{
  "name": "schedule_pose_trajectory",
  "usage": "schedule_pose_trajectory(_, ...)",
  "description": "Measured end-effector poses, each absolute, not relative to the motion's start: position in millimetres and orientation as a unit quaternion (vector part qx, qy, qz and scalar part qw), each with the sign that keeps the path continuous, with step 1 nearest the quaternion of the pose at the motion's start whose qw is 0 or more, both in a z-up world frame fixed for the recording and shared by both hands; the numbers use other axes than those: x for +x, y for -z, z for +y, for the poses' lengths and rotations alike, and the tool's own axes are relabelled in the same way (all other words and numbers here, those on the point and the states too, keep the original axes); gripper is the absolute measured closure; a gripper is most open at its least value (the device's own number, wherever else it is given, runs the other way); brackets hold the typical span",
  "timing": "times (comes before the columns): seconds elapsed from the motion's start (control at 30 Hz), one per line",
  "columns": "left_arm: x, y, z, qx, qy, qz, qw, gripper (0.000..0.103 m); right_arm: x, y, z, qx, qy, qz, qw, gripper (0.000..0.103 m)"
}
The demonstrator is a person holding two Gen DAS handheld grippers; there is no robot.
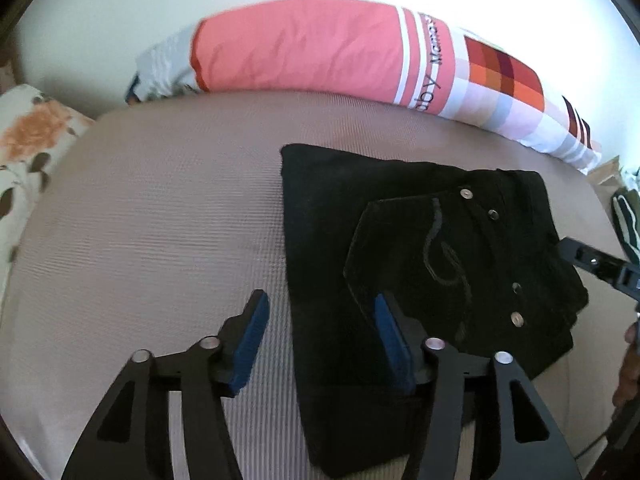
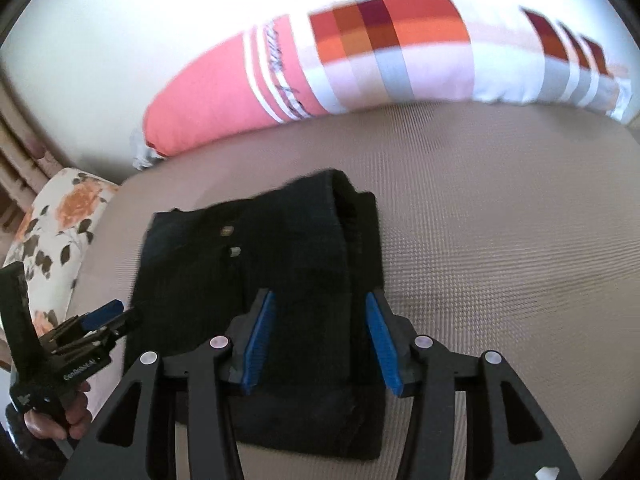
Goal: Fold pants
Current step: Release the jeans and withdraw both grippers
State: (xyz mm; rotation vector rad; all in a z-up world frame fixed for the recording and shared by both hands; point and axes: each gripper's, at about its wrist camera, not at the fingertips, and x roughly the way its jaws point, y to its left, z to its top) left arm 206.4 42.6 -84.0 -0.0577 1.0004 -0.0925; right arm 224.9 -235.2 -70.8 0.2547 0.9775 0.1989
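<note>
Black pants [image 1: 400, 240] lie folded into a compact rectangle on the beige bed cover, back pocket with grey stitching and metal rivets facing up. My left gripper [image 1: 318, 312] is open above the folded pants' left edge, holding nothing. In the right wrist view the pants [image 2: 280, 248] lie straight ahead, and my right gripper [image 2: 320, 320] is open just above their near right part, empty. The left gripper [image 2: 108, 320] shows at the left of the right wrist view; the right gripper [image 1: 596, 266] shows at the right edge of the left wrist view.
A long pink and checked pillow [image 1: 340, 52] lies along the far edge of the bed against a white wall. A floral cushion [image 1: 28, 148] sits at the left. The beige textured bed cover [image 1: 160, 220] spreads around the pants.
</note>
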Motion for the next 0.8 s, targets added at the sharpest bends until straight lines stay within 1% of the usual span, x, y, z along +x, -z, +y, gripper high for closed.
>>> schedule_pose_trajectory(0.07, 194, 76, 42, -0.022, 0.034, 0.474, 0.879, 0.041, 207, 57, -227, 0.109, -0.09, 0.452, 0.881, 0.043)
schedule_pose_trajectory(0.13, 179, 68, 41, -0.014, 0.026, 0.468, 0.883, 0.041, 192, 48, -219, 0.097, -0.085, 0.44, 0.889, 0.036)
schedule_pose_trajectory(0.2, 167, 60, 39, -0.01, 0.021, 0.462, 0.886, 0.041, 179, 43, -211, 0.085, -0.082, 0.434, 0.893, 0.035)
schedule_pose_trajectory(0.33, 142, 48, 38, -0.014, 0.011, 0.45, 0.893, 0.041, 147, 36, -192, 0.046, -0.067, 0.42, 0.904, 0.029)
schedule_pose_trajectory(0.47, 113, 39, 39, -0.018, -0.006, 0.441, 0.897, 0.041, 121, 32, -176, 0.01, -0.057, 0.409, 0.911, 0.025)
schedule_pose_trajectory(0.53, 102, 38, 38, -0.021, -0.01, 0.44, 0.897, 0.041, 110, 28, -170, 0.005, -0.062, 0.403, 0.913, 0.025)
schedule_pose_trajectory(0.67, 82, 35, 34, -0.013, -0.021, 0.436, 0.9, 0.041, 94, 21, -160, -0.01, -0.061, 0.391, 0.918, 0.019)
schedule_pose_trajectory(0.8, 67, 34, 33, -0.011, -0.024, 0.427, 0.904, 0.041, 83, 17, -155, -0.008, -0.061, 0.385, 0.921, 0.018)
